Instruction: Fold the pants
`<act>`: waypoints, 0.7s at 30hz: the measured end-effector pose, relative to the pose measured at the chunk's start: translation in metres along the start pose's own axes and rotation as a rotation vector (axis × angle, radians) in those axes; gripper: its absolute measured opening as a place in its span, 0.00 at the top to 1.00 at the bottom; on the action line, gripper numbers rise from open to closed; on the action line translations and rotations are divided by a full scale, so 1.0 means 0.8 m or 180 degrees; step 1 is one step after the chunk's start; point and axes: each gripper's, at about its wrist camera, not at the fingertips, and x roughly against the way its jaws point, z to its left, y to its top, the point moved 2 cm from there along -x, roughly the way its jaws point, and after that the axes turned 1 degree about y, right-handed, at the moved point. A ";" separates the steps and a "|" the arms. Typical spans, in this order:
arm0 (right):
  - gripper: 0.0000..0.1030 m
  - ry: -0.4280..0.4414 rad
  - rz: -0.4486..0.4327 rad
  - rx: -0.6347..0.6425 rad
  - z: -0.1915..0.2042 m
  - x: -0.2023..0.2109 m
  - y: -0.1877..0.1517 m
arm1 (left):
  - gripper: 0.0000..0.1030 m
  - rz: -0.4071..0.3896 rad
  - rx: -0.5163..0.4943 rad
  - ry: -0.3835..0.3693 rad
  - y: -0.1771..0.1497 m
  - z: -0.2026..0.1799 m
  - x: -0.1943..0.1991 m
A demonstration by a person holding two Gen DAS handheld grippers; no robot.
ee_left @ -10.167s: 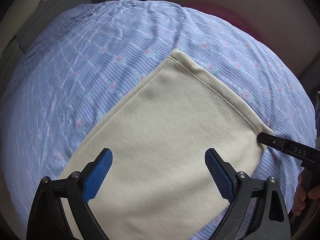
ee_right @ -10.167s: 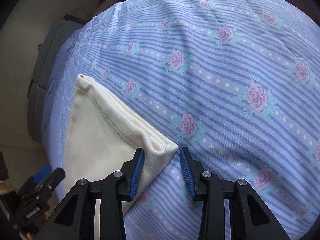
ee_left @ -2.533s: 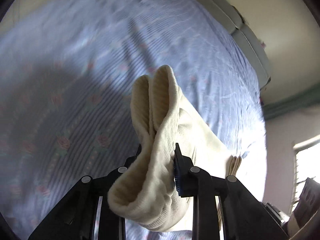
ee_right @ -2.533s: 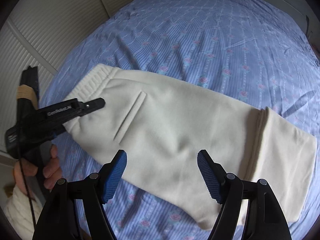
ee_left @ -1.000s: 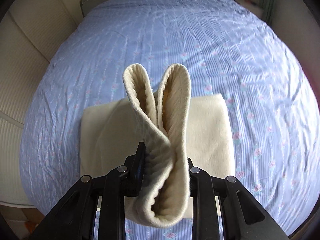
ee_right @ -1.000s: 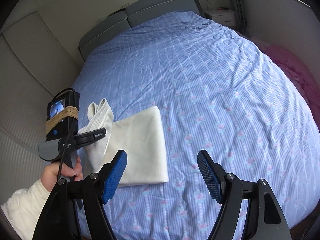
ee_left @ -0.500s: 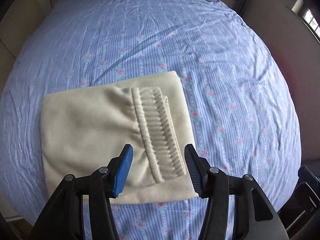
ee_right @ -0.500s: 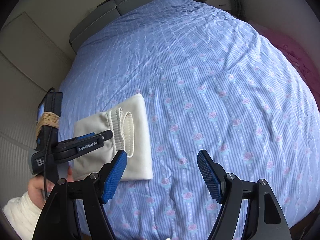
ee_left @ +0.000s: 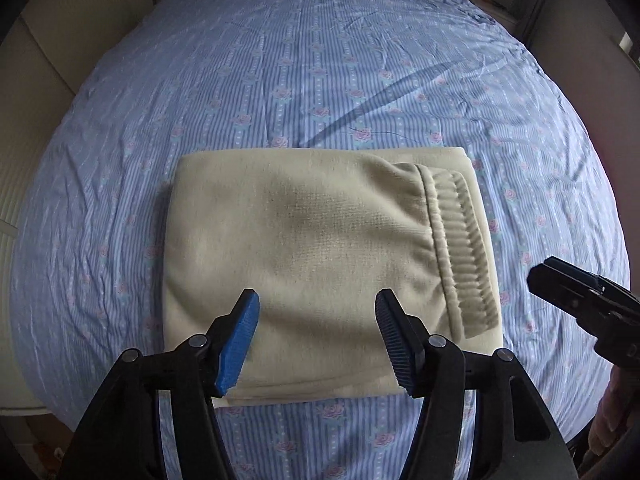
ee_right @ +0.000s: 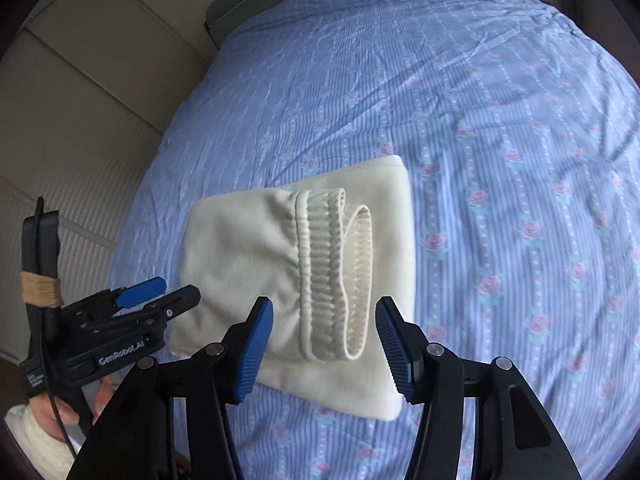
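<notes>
Below me, the cream pants lay folded into a compact rectangle on the blue rose-print bedspread, sitting toward six o'clock of the bed in my left wrist view. Their ribbed waistband lay on top of the fold, along the three o'clock edge. My left gripper hovered above the near edge of the pants with its blue pads spread wide and nothing between them. My right gripper was likewise wide apart and empty, hanging over the near end of the waistband. From the right wrist view I saw the left gripper at nine o'clock, just beside the pants, touching nothing.
</notes>
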 end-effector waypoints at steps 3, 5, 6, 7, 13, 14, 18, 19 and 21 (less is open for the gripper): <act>0.57 0.0003 0.0113 -0.0043 0.000 -0.040 0.015 | 0.42 0.0025 0.0052 -0.0039 0.007 0.002 -0.017; 0.59 -0.0072 0.0167 -0.0043 -0.001 -0.063 0.020 | 0.42 0.0055 0.0066 -0.0063 0.012 0.000 -0.029; 0.60 -0.0103 0.0198 -0.0057 -0.002 -0.073 0.022 | 0.42 0.0078 0.0075 -0.0072 0.014 0.000 -0.036; 0.64 -0.0105 0.0224 -0.0085 -0.004 -0.081 0.023 | 0.42 0.0100 0.0088 -0.0081 0.015 0.000 -0.041; 0.81 0.0080 0.0145 -0.0156 0.012 -0.069 0.019 | 0.42 0.0149 0.0171 -0.0208 0.013 0.005 -0.052; 0.81 0.0183 0.0120 -0.0165 0.015 -0.065 0.018 | 0.42 0.0162 0.0179 -0.0220 0.013 0.005 -0.053; 0.81 0.0103 0.0271 -0.0220 0.007 -0.096 0.022 | 0.42 0.0194 0.0158 -0.0211 0.013 0.004 -0.054; 0.81 0.0172 0.0326 -0.0322 0.000 -0.106 0.024 | 0.42 0.0192 0.0158 -0.0203 0.013 0.004 -0.054; 0.84 0.0237 0.0395 -0.0519 -0.011 -0.118 0.027 | 0.42 0.0191 0.0164 -0.0194 0.013 0.005 -0.053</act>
